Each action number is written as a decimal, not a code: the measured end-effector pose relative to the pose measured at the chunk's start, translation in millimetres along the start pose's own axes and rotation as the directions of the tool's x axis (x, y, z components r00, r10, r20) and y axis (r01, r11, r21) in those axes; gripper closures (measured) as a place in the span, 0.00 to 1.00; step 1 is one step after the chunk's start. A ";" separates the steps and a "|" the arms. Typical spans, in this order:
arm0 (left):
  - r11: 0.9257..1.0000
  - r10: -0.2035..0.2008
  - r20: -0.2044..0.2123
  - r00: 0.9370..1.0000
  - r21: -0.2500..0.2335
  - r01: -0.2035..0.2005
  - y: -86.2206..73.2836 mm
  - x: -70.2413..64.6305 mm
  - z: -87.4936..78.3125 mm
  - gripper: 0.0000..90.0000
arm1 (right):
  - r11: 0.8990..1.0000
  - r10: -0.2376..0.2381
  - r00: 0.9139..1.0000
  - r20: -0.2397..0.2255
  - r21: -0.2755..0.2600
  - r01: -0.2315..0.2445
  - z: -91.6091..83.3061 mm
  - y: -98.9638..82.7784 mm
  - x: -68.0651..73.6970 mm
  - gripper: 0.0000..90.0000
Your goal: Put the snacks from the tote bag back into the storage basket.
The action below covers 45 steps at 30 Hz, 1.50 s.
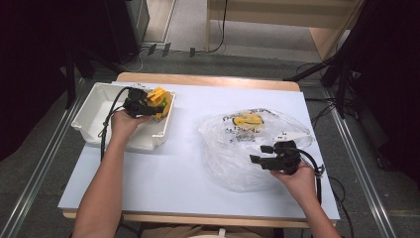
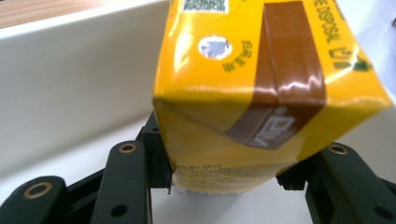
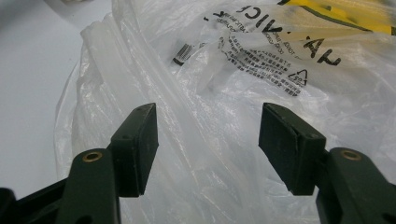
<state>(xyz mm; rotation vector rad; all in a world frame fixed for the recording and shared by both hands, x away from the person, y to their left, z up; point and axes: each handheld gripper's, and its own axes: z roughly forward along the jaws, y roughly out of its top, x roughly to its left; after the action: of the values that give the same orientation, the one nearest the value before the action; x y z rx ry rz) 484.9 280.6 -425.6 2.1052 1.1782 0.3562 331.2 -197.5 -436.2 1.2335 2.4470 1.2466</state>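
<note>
Yellow drink carton (image 2: pixel 261 93) clamped between the black jaws of the left gripper (image 2: pixel 229 179), pads pressed against its two sides, jaws standing fairly wide around its body; brown tape strip down one face, foil-covered straw hole near the top, small green print along the edges. Held over the right end of the white plastic bin (image 1: pixel 94 116), just at its right wall, carton (image 1: pixel 159 101) tilted rather than upright, whether touching the bin's wall or floor impossible to tell. Bin sitting at the far left corner of the white worktop (image 1: pixel 163 173), its left wall reaching the worktop's left edge. Left gripper (image 1: pixel 143 105) gripped by the left hand (image 1: pixel 124 124), forearm coming up from the near edge, black cable looping beside the wrist. Toward the right side of the worktop, a crumpled clear plastic bag (image 1: pixel 237 148) with black lettering and a yellow patch, lying flat, well apart from the bin. Right gripper (image 1: pixel 261 153) at the bag's near right part, held in the right hand (image 1: pixel 297 178), jaws parted wide with nothing pinched between them, bag film (image 3: pixel 210 140) lying beneath and between the pads (image 3: pixel 140 144), contact not certain. Wooden rim of the table showing along the far and near edges.
</note>
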 end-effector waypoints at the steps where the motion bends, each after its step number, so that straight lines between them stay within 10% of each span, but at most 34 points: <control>1: 1.000 0.003 -0.001 1.000 0.001 -0.003 -0.4 -0.3 0.1 0.56 | 1.000 -0.002 1.000 -0.001 0.000 0.002 0.1 0.1 0.0 0.43; 45: 1.000 -0.012 0.030 0.999 0.029 0.011 7.4 -2.4 -13.8 0.41 | 1.000 0.004 1.000 -0.002 0.007 -0.004 -0.2 0.3 -1.1 0.43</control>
<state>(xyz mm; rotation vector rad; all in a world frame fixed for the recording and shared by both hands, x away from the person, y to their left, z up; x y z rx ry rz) 480.9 282.0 -410.4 2.1207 1.1834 0.3024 332.0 -198.3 -436.1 1.2397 2.4531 1.2422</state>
